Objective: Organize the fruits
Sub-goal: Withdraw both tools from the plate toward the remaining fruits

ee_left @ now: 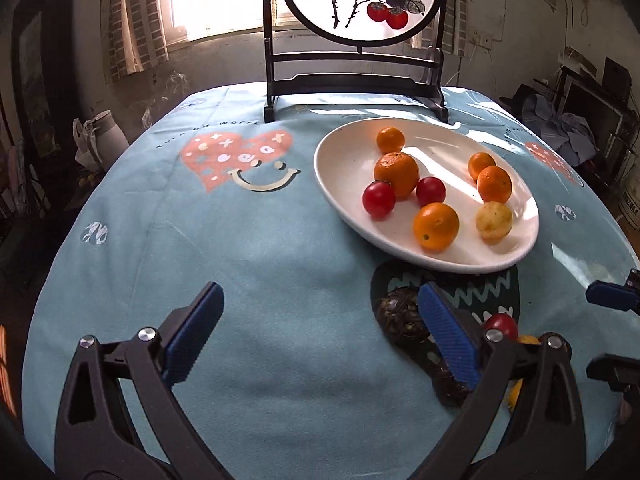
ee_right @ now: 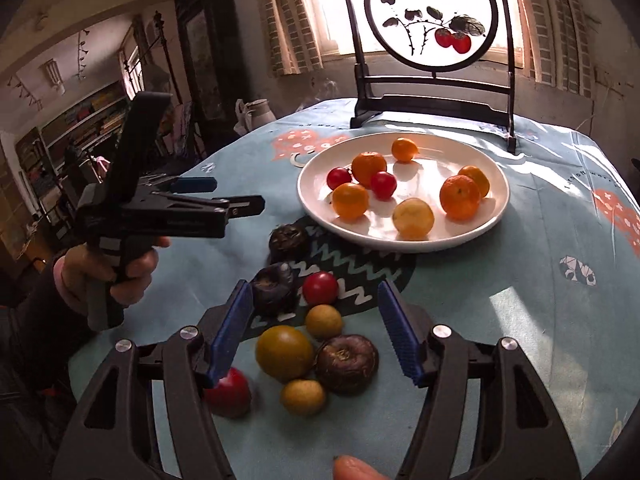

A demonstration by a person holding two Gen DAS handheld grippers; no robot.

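A white oval plate (ee_left: 344, 184) (ee_right: 316, 204) holds several oranges, two red tomatoes and a pale yellow fruit (ee_right: 413, 218). Loose on the blue cloth in the right wrist view lie dark brown water chestnuts (ee_right: 346, 364), a red tomato (ee_right: 320, 288), a yellow-green fruit (ee_right: 284, 352), small yellow fruits (ee_right: 324, 322) and another red tomato (ee_right: 230, 394). My right gripper (ee_right: 316, 330) is open above this pile, empty. My left gripper (ee_left: 320, 336) (ee_right: 236, 196) is open and empty, left of the pile, with a dark chestnut (ee_left: 400, 316) by its right finger.
A dark wooden stand with a round painted screen (ee_left: 356, 80) (ee_right: 432, 92) stands at the table's far edge behind the plate. The blue tablecloth (ee_left: 240, 240) has heart and smile prints. A white jug (ee_right: 258, 114) sits beyond the table's left edge.
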